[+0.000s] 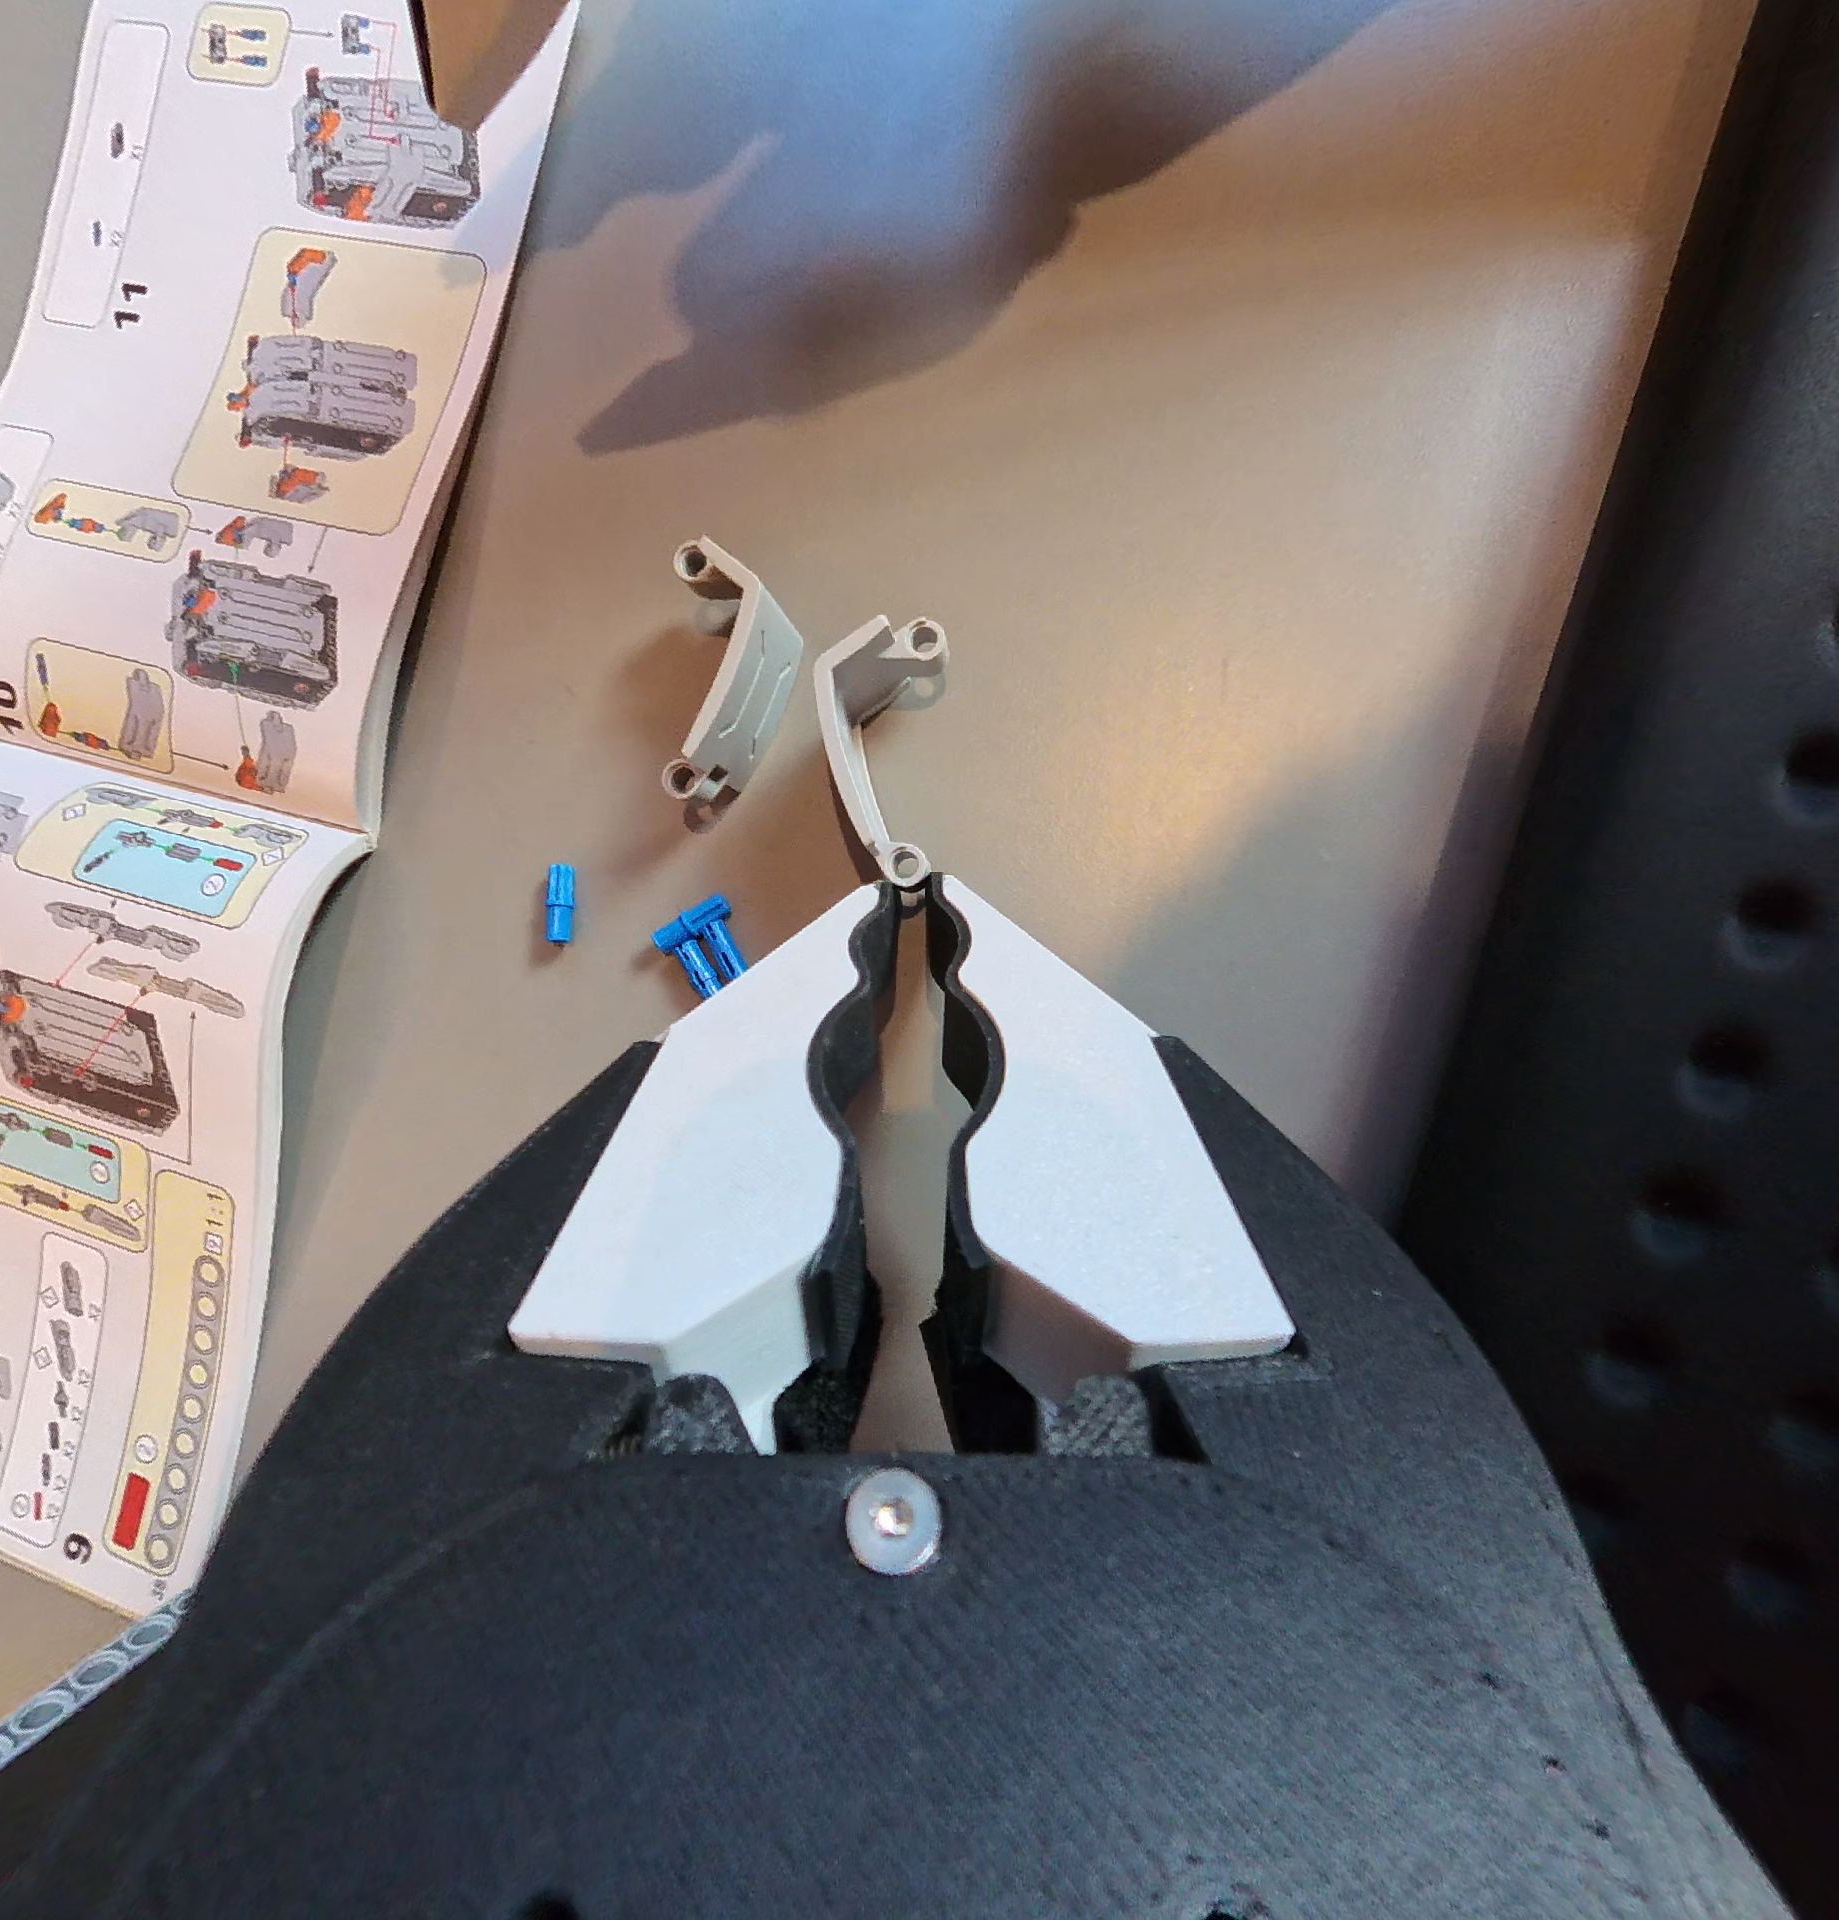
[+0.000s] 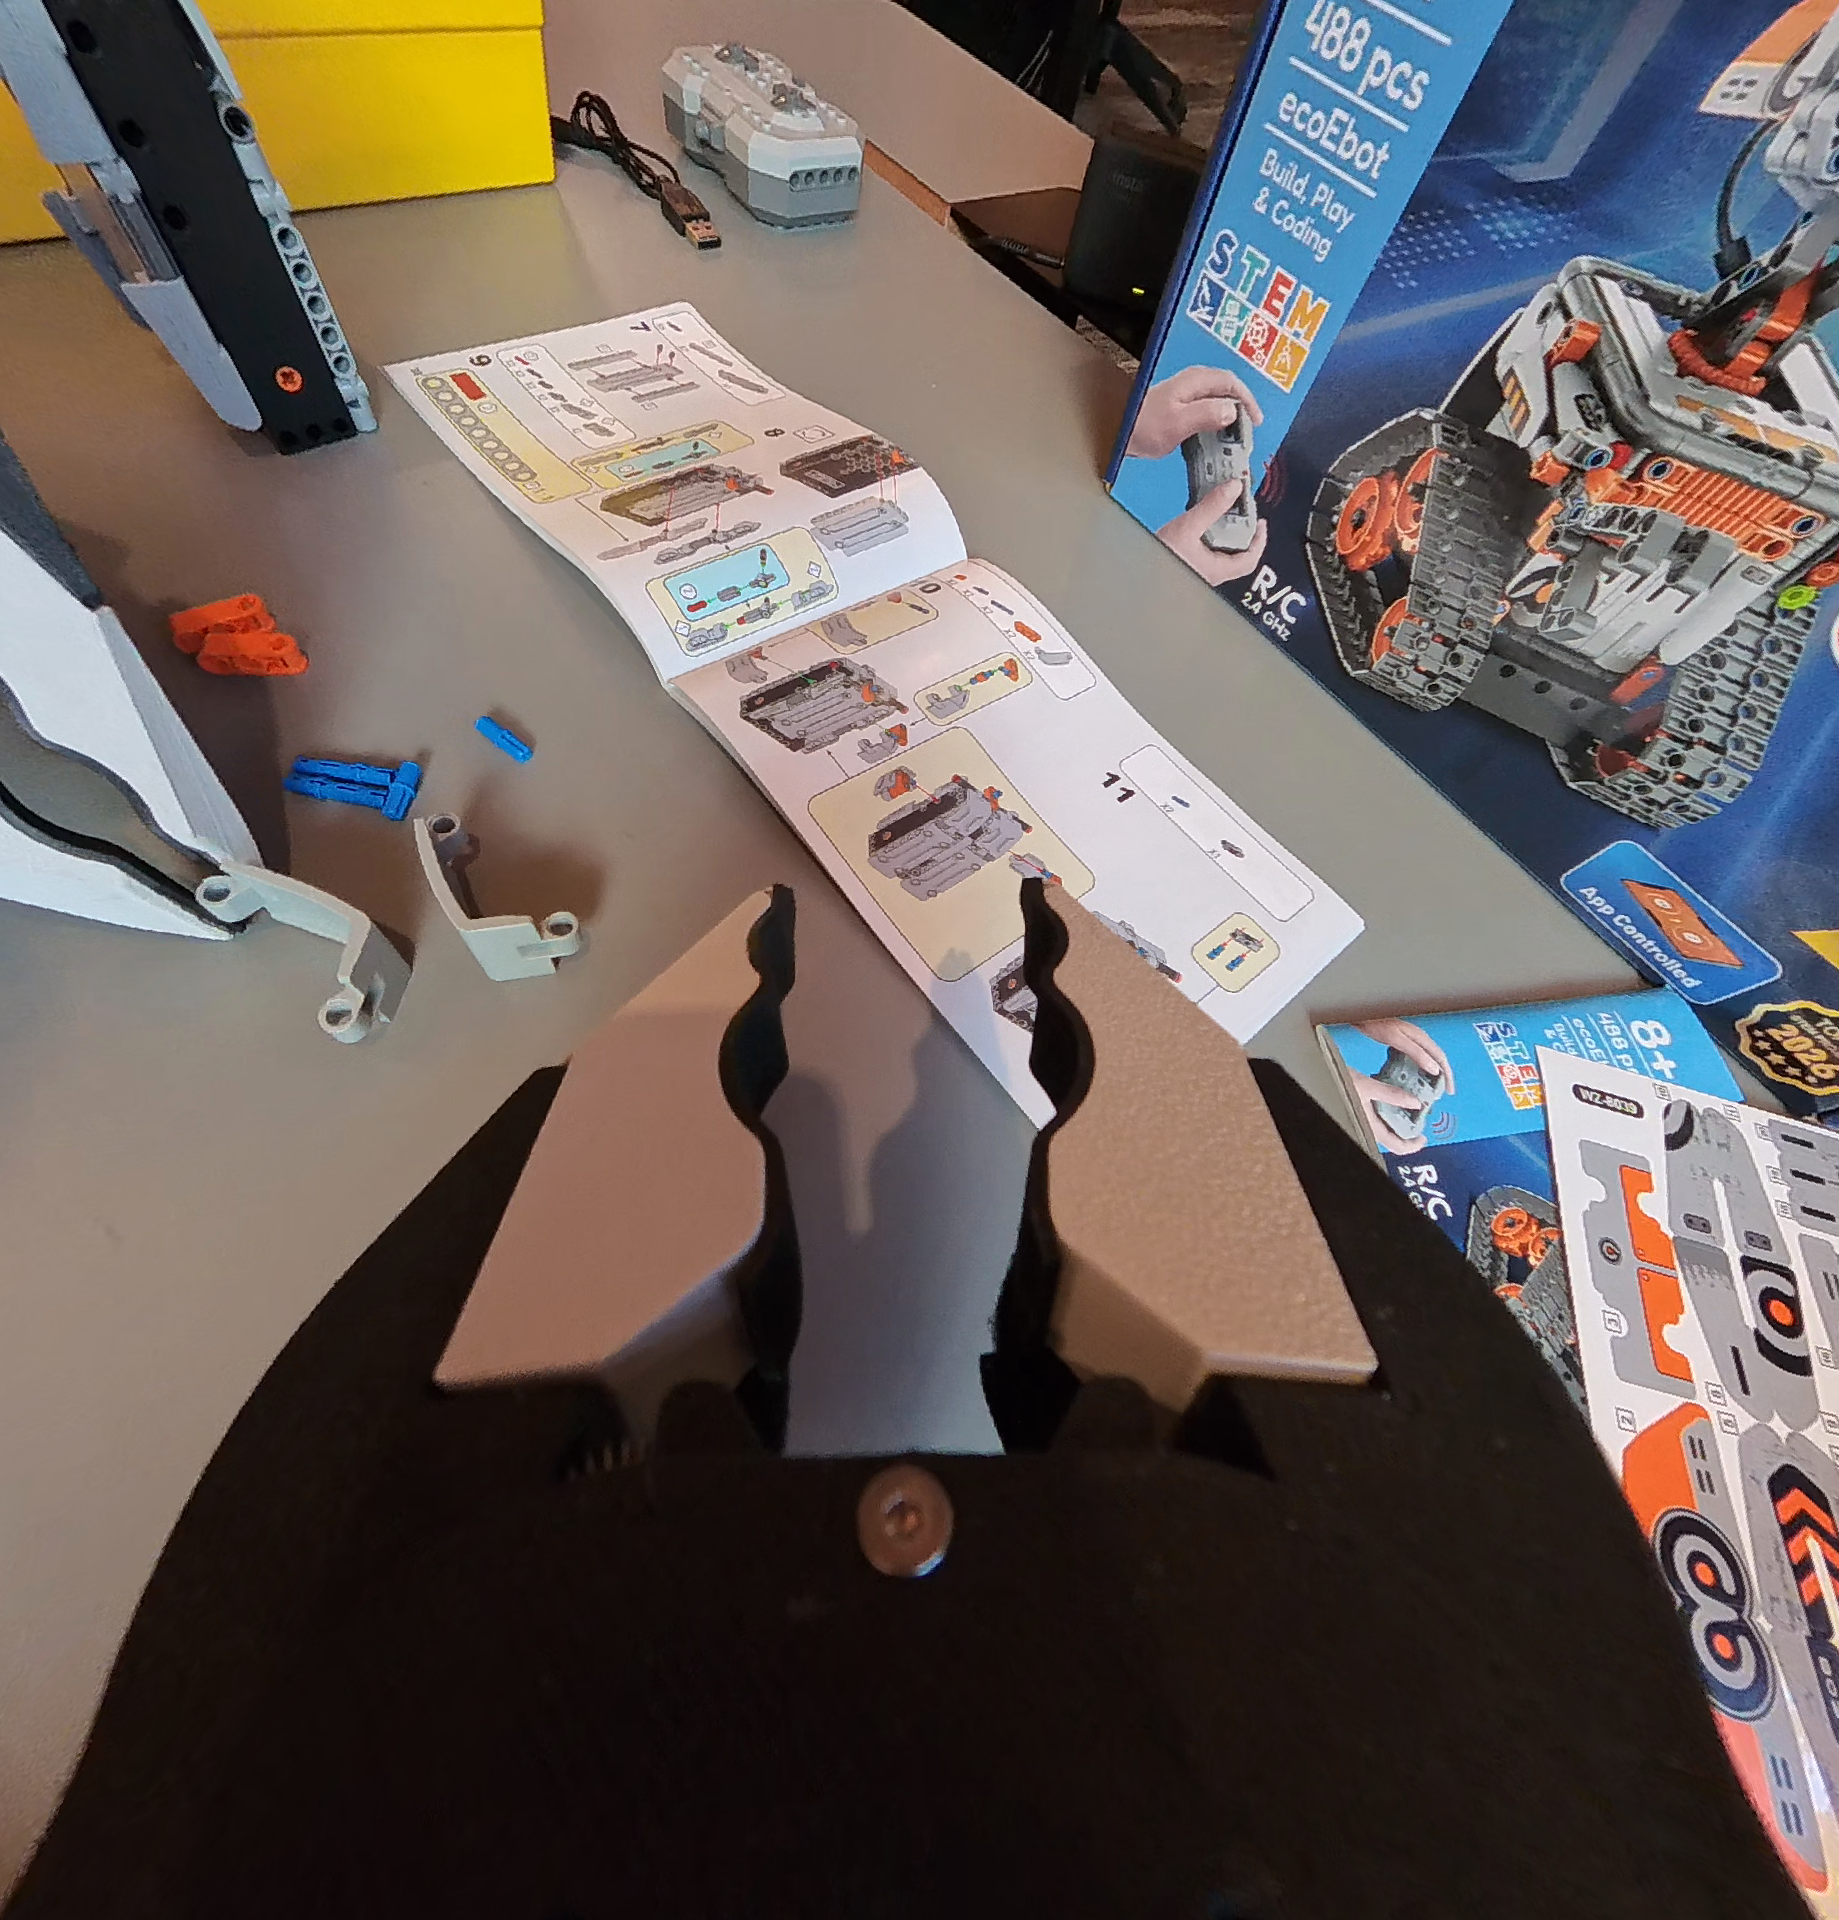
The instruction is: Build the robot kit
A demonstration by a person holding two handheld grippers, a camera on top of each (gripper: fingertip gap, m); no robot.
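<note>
A grey table (image 2: 271, 1195) carries an open instruction booklet (image 2: 873, 665), a blue toy box (image 2: 1517, 468), a sticker sheet (image 2: 1746, 1351), and a yellow box (image 2: 375, 104) at the back. The left gripper (image 1: 907, 883) pinches the end loop of a curved grey panel piece (image 1: 855, 748); it appears to rest on the table. A matching grey panel (image 1: 733, 675) lies just beside, with blue pins (image 1: 702, 940) near. The right gripper (image 2: 904, 899) hovers spread, empty.

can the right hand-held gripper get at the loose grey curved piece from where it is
Probably yes. The right hand-held gripper is open and empty, and the loose grey curved piece lies just left of its tips on bare table, apart from the piece the left hand-held gripper pinches.
</note>
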